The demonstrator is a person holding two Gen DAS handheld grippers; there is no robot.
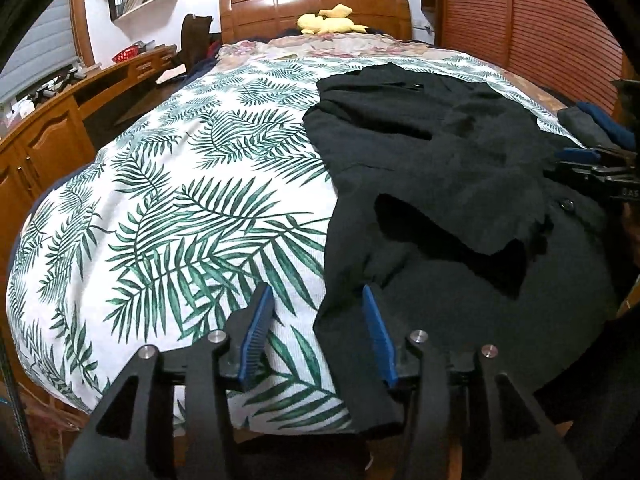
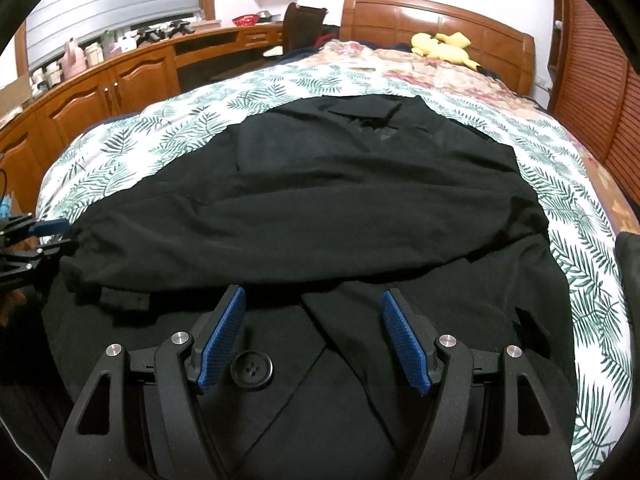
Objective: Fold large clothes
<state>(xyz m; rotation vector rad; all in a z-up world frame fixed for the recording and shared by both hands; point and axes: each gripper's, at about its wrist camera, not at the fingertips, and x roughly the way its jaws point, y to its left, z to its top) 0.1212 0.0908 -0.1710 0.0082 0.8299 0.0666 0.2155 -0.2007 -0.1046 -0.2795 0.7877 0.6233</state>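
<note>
Partly folded: black coat [image 2: 320, 208] on leaf-print bedspread [image 1: 168, 200], sleeve laid across above right gripper [image 2: 314, 336] tips, hem unfolded; left gripper [image 1: 318, 336] astride coat edge; both sets of fingers apart, empty.

Even indoor light; sharp focus; fisheye bending, dark corners.

yellow plush toy [image 1: 330, 20] by headboard [image 1: 280, 4] | leaf-print bedspread [image 1: 180, 184] | wooden cabinets [image 2: 100, 96]

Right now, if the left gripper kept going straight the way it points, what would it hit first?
Probably the left edge of the black coat and the leaf-print bedspread beside it: the left gripper straddles that edge, jaws open. Depth is unclear.
</note>
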